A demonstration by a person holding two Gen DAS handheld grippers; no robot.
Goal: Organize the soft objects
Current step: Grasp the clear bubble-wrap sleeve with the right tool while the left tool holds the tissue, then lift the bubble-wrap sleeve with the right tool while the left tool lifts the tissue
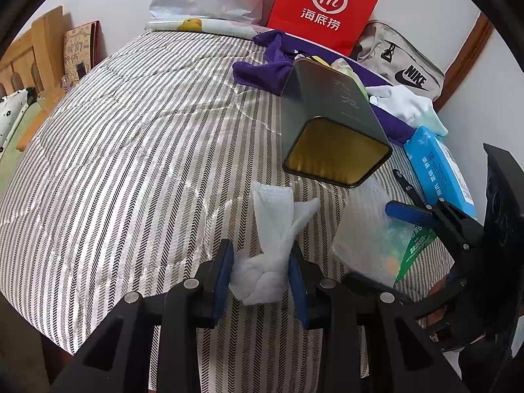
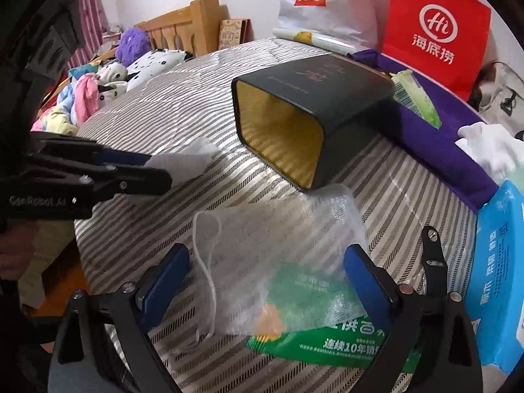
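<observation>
White tissue wad (image 1: pixel 262 268) sits pinched between left tool (image 1: pixel 260 273) pads, soft, light, crushable. Right tool (image 2: pixel 265 281) gapes wide, holding nothing, above limp clear bag (image 2: pixel 262 245); pinch its near edge. Box (image 2: pixel 308 124) lies just ahead.

left wrist: looked low and close over the striped bed (image 1: pixel 131 150) toward the wall | right wrist: same, from the right | shared: dark box (image 1: pixel 330 121) (image 2: pixel 314 111), red bag (image 1: pixel 324 9) (image 2: pixel 435 29)

I note woven striped bed quilt (image 1: pixel 131 150), smooth dark metal tin (image 2: pixel 327 98) with gold interior, textured white cloth (image 1: pixel 271 229), translucent mesh pouch (image 2: pixel 262 262), glossy plastic packets (image 2: pixel 497 278).
</observation>
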